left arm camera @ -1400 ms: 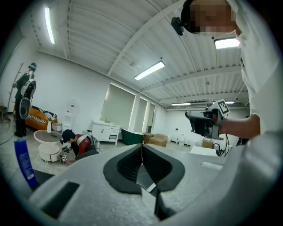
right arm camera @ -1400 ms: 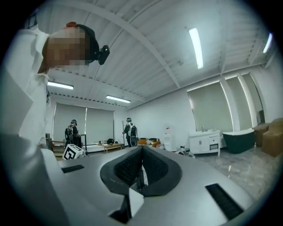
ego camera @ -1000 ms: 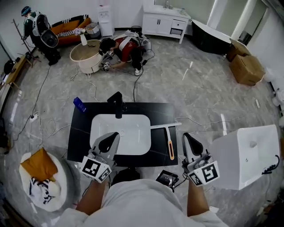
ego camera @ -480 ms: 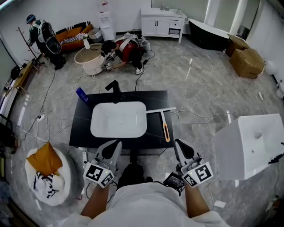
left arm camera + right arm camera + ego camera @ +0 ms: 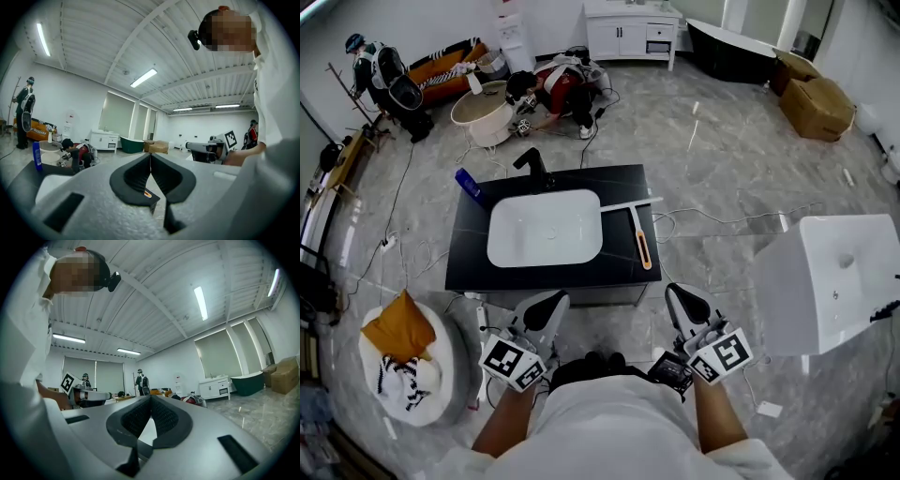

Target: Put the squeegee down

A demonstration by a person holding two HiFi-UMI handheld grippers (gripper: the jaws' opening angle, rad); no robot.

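Nearest, at the body: left gripper [image 5: 546, 305] and right gripper [image 5: 682, 302], both short of the counter [image 5: 469, 267]. Jaws pressed together on nothing, plain in each gripper view.

Beyond: squeegee [image 5: 638, 236] flat on the black counter, just right of the white sink basin [image 5: 546, 228]. Orange handle toward the near edge, blade bar toward the far side, touching neither gripper. Put-down judged done.

Risks:
- Handle close to the counter's right edge; a careless sweep of the right gripper likely to knock it off.
- Loose cables [image 5: 703, 221] on the floor beside the counter, a trip hazard.

Farther back: faucet [image 5: 532, 161] and blue bottle [image 5: 468, 186], apart from the squeegee.
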